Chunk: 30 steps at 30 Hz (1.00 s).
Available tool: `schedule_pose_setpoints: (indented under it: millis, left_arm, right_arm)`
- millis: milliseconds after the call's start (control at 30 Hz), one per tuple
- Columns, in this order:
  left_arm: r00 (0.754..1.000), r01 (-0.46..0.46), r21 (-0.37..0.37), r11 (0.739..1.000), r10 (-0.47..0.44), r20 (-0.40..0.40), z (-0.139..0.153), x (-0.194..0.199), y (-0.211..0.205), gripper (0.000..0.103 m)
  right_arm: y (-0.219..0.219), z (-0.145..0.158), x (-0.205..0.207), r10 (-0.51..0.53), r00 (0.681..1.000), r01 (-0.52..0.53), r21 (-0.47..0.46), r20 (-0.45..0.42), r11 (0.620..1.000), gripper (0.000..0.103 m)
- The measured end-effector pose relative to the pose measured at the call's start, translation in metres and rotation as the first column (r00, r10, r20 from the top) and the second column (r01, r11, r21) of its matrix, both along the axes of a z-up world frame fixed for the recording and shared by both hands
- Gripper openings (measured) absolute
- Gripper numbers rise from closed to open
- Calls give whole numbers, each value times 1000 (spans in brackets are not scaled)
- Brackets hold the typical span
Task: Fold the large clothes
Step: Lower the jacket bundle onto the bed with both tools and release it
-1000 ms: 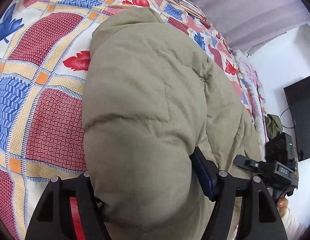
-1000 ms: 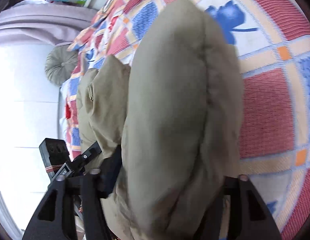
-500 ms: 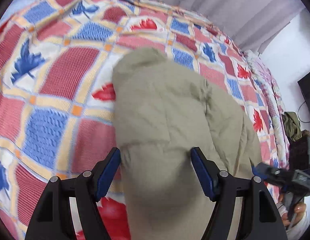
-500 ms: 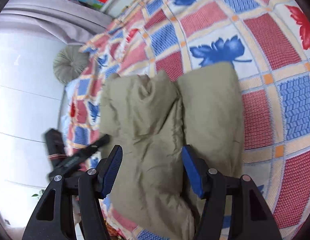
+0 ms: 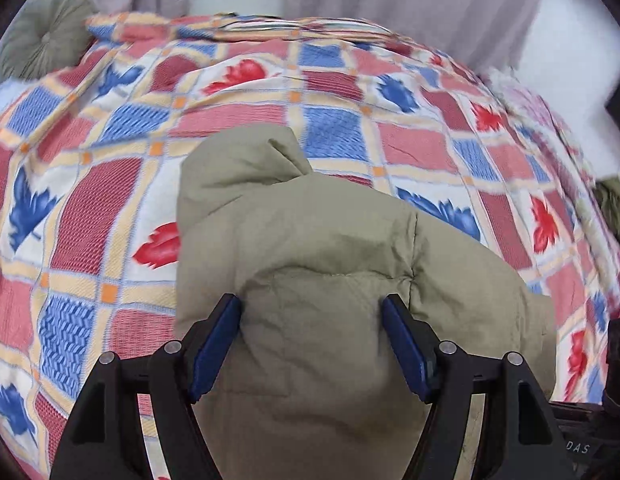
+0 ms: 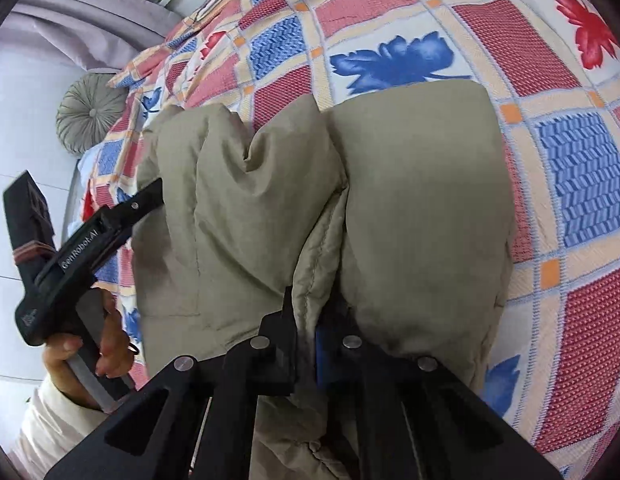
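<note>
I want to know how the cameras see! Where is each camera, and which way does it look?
Left wrist view: sits on the left tongs, looks down along them at the coat on the bed; only the tongs show, standing wide around a coat bulge.
Right wrist view: sits on the right tongs, looks down at the same coat; its tongs are pinched on a coat seam, and the person's left hand holds the other tongs.
Both share: the coat, the bed, the round cushion.
</note>
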State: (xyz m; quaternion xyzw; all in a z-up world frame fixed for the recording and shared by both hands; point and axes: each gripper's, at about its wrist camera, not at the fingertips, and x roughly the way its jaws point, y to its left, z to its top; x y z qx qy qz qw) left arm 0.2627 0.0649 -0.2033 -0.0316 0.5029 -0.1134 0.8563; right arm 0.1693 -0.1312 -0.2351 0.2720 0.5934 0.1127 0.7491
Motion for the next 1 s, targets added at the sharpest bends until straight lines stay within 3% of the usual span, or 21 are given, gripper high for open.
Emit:
schedule_pose_setpoints:
  millis: [67, 167, 333, 433, 600, 767, 1000]
  left_arm:
    - [999, 30, 38, 999, -30, 11, -4, -2, -19, 83]
    - [1000, 21, 88, 996, -22, 12, -10, -3, -31, 83]
    - [1000, -2, 96, 995, 3, -8, -12, 1, -27, 83]
    - [1000, -19, 96, 995, 20, -15, -9, -1, -22, 83]
    - [998, -52, 110, 993, 55, -26, -1, -4, -13, 83]
    - [997, -52, 117, 992, 59, -58, 9, -13, -4, 83]
    - [997, -4, 129, 992, 14, -77, 26, -57, 8, 83]
  right_arm:
    - [-8, -10, -8, -26, 1000, 26, -4, -12, 1000, 7]
    - [-20, -24, -9, -44, 999, 44, 0, -11, 999, 7]
    - [-32, -31, 3, -73, 996, 75, 44, -47, 996, 7]
    - [-37, -19, -3, -80, 995, 84, 73, -56, 994, 9]
    - [-35, 20, -22, -42, 999, 43, 44, -14, 998, 10]
    - [-16, 51, -43, 37, 999, -40, 80, 32, 996, 10]
    - [25, 44, -64, 148, 989, -148, -54, 1, 988, 10]
